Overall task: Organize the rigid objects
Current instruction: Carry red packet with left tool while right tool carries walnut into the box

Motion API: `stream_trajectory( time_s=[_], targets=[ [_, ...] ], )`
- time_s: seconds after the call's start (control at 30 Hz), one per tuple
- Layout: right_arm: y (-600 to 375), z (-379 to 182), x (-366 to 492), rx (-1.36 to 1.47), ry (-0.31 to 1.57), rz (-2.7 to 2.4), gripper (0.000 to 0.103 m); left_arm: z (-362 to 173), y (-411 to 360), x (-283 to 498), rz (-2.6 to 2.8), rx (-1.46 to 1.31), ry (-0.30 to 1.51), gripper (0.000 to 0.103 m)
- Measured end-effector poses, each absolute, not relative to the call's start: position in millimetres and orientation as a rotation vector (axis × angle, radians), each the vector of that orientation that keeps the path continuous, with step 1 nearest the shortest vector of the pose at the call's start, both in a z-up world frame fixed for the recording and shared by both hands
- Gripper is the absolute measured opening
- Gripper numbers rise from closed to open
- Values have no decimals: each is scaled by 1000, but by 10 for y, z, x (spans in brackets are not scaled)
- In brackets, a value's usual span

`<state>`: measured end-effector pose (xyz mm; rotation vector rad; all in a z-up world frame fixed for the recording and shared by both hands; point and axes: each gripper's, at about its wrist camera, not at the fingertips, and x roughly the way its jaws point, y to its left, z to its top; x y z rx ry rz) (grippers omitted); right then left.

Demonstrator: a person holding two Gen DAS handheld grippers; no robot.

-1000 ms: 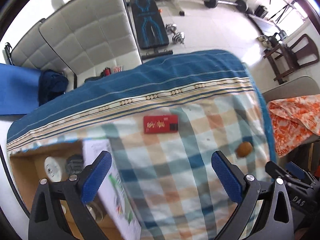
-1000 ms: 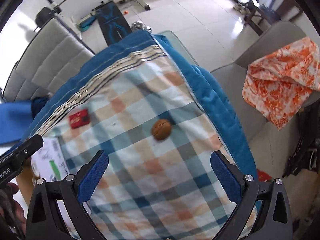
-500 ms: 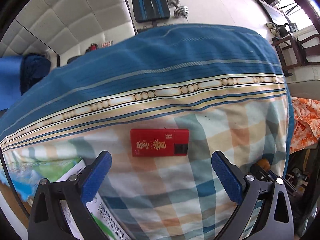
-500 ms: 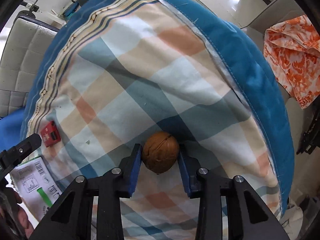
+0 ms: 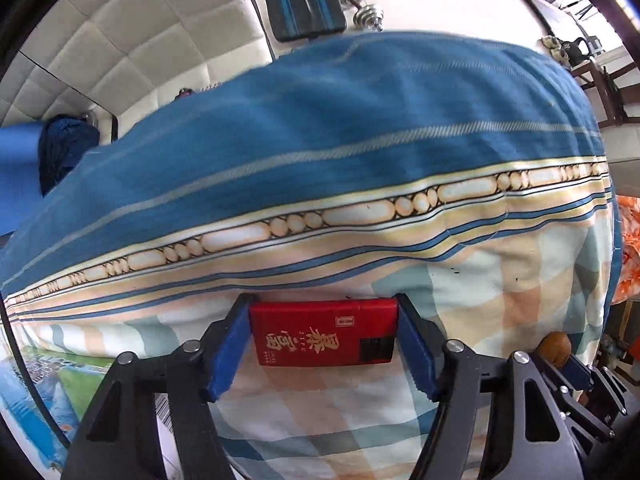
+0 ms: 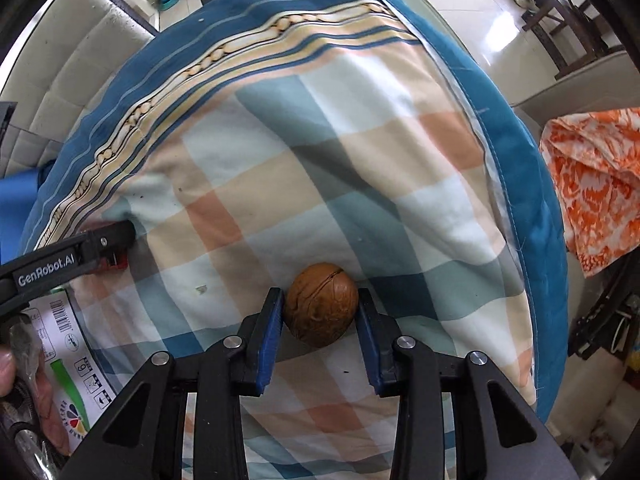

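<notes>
A red cigarette pack [image 5: 325,332] lies flat on the checked cloth [image 5: 500,292]. My left gripper [image 5: 323,322] is shut on it, one blue pad on each short end. A brown walnut [image 6: 321,309] sits on the same cloth. My right gripper [image 6: 321,312] is shut on the walnut, pads pressed on both sides. The walnut also shows at the right edge of the left wrist view [image 5: 554,347]. The left gripper shows at the left of the right wrist view [image 6: 116,240], where it hides most of the pack.
A white printed carton [image 6: 70,344] lies at the cloth's left end. The cloth's blue border [image 6: 520,168] drops off on the right toward an orange patterned fabric [image 6: 596,184]. White padded panels [image 5: 132,40] and gym gear [image 5: 364,8] lie beyond.
Both grippers came down onto the cloth. The left one closed on the red pack. The right one closed on the walnut and stays on it.
</notes>
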<state>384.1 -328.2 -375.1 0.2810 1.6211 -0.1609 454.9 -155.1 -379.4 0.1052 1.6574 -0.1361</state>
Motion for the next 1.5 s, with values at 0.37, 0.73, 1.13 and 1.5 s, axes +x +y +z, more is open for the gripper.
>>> stream_trajectory(
  time_s=[0.37, 0.73, 1.13, 1.5],
  targets=[
    [-2906, -3544, 3709, 258, 1619, -84, 38, -3546, -1368, 4258, -130, 104, 1612, 67],
    [-2636, -2815, 3472, 240, 1517, -11, 38, -2539, -1172, 3750, -197, 7, 1443, 67],
    [-1624, -1902, 2856, 191, 1423, 213, 38, -1702, 202, 3006, -108, -77, 1325, 67],
    [-168, -2220, 2774, 141, 1504, 336, 38, -2118, 1705, 2908, 78, -193, 1410, 67]
  ],
)
